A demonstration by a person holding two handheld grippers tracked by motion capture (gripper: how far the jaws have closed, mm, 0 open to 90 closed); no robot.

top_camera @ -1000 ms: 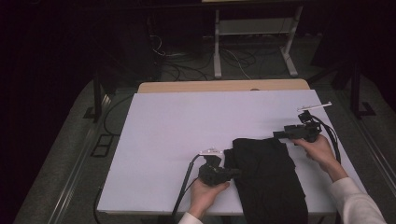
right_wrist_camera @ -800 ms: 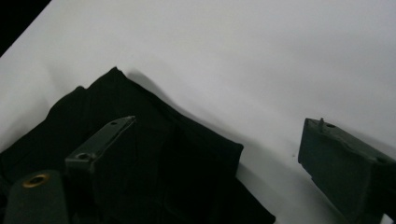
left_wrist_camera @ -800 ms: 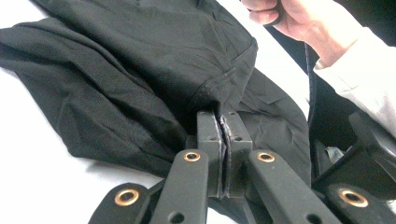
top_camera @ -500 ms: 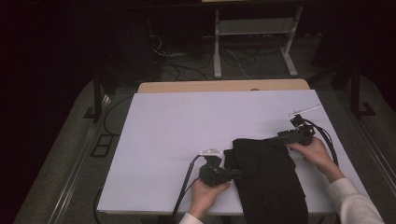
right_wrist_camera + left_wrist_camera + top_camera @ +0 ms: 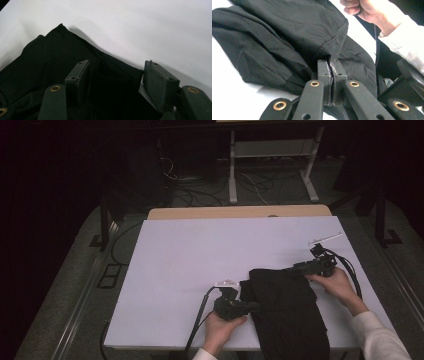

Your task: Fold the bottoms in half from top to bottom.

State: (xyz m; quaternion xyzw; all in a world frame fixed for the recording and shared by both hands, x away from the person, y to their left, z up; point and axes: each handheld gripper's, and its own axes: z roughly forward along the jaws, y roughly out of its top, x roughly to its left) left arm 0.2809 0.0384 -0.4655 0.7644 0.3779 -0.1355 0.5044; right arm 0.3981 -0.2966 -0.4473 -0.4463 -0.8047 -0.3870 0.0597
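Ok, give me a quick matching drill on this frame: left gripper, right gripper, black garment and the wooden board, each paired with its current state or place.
Column 1:
1. left gripper
2. right gripper
3. black garment
4. wooden board

Column 2:
A. along the far edge of the white table
B. jaws open, set over the cloth's edge
C. lies on the near right part of the table, hanging over its near edge
D. jaws shut on a fold of cloth

Pairs: 1-D, 2-B, 3-C, 4-A
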